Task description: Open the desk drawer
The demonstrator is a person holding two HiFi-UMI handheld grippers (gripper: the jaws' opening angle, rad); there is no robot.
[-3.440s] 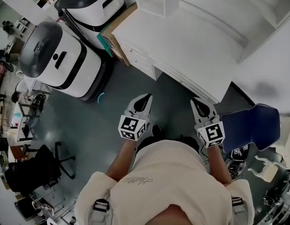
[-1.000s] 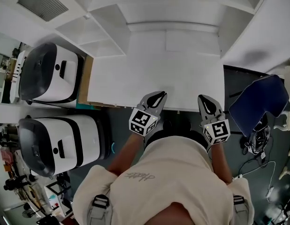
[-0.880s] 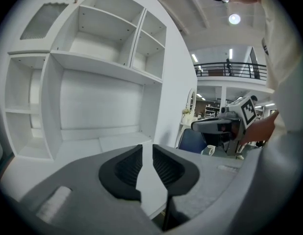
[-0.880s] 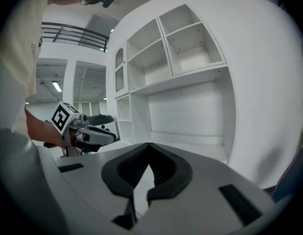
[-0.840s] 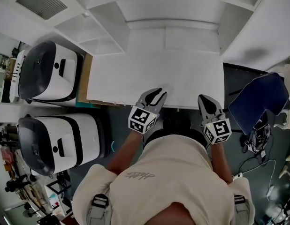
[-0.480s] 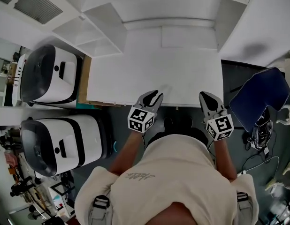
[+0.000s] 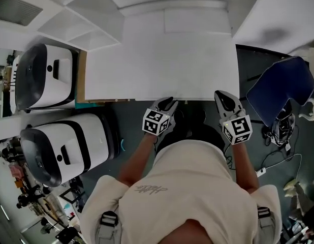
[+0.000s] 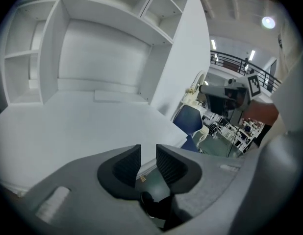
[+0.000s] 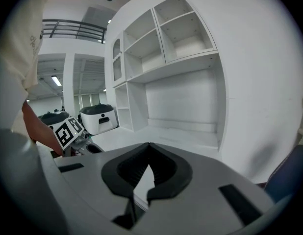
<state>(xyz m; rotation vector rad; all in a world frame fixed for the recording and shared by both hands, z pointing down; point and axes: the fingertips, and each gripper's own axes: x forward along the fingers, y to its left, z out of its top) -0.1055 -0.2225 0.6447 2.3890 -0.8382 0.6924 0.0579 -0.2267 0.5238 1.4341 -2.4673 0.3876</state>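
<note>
The white desk (image 7: 162,60) lies ahead of me, and its front edge (image 7: 162,99) runs just past both grippers. No drawer front or handle shows in any view. My left gripper (image 7: 168,103) hangs at that front edge near its middle, jaws slightly open with nothing between them; in the left gripper view the left gripper (image 8: 148,148) looks over the desk top (image 8: 68,126). My right gripper (image 7: 221,96) is at the desk's right front corner and is shut on nothing; the right gripper (image 9: 149,145) has its tips touching.
Two white-and-black machines (image 7: 42,75) (image 7: 60,146) stand to the left of the desk, with a cardboard box (image 7: 81,80) against its side. A blue chair (image 7: 279,90) is on the right, with cables (image 7: 279,126) on the dark floor. White shelves (image 7: 81,19) rise behind the desk.
I have come up to the desk from farther back. The left gripper's jaws have parted slightly, and both grippers have drawn back to the desk's front edge.
</note>
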